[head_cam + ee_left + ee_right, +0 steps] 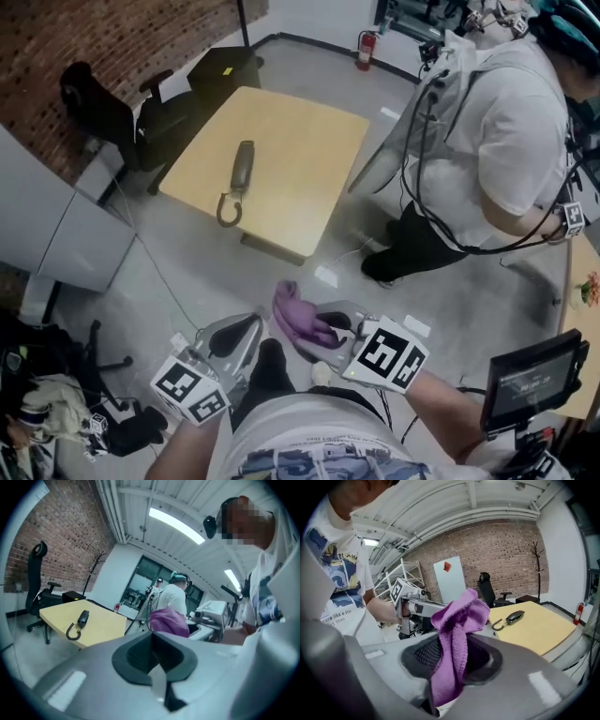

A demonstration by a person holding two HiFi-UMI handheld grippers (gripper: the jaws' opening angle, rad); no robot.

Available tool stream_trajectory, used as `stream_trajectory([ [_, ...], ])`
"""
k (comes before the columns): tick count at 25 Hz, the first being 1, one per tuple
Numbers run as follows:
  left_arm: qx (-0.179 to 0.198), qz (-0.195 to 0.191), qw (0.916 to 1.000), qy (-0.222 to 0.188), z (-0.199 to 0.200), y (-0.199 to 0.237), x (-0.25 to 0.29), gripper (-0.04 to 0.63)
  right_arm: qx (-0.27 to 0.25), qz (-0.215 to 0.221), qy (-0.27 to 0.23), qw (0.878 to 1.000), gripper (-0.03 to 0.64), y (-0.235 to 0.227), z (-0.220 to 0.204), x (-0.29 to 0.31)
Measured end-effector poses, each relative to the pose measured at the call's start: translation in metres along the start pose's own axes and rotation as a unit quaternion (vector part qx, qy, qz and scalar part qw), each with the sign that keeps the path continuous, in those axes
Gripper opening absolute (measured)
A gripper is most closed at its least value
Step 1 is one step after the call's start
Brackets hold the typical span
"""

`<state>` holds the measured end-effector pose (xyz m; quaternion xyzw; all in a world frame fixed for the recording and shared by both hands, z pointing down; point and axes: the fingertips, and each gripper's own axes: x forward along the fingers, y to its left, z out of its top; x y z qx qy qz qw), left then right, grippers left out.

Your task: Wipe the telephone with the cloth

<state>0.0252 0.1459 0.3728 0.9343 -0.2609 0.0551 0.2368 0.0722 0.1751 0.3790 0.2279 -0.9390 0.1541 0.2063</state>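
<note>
- Left gripper [152, 653] sits shut tight, empty.
- Right gripper [450, 667] pinches the purple cloth [457, 620].
- Telephone [242, 169] lies on the table [300, 159].
- T-shirt [340, 588] print reads "like a star".

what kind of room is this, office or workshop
Probably an office turned recording lab: a brick wall, an office chair, a table bearing a telephone, and a person wired with gear.

A light wood table [300, 159] stands on the grey floor [441, 291]. A phone [242, 169] lies flat on it, near the left edge. Its curly cord [228, 208] lies close to the near edge.
</note>
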Motion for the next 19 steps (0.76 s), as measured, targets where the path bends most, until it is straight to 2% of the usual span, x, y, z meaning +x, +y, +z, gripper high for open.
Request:
stream_trajectory([
  [4,-0.007,0.018,0.9996,0.021,-0.011,-0.031,-0.004,0.003,0.003,0.019,-0.002,1.0,0.115,0.013,-0.013,-0.02],
  [9,0.02,0.003,0.9995,0.024,-0.041,-0.039,-0.047,0.003,-0.004,-0.01,-0.022,1.0,0.115,0.064,-0.038,-0.004],
  [14,0.046,0.003,0.9987,0.023,-0.065,-0.072,-0.022,0.003,-0.017,-0.016,-0.042,0.999,0.115,0.065,-0.074,-0.035],
  [16,0.053,-0.009,0.9983,0.021,-0.076,-0.08,-0.023,0.003,-0.019,-0.024,-0.046,0.998,0.115,0.073,-0.084,-0.035],
  [19,0.051,-0.05,0.9973,0.016,-0.092,-0.085,-0.043,0.003,-0.011,-0.046,-0.044,0.998,0.115,0.099,-0.096,-0.017],
])
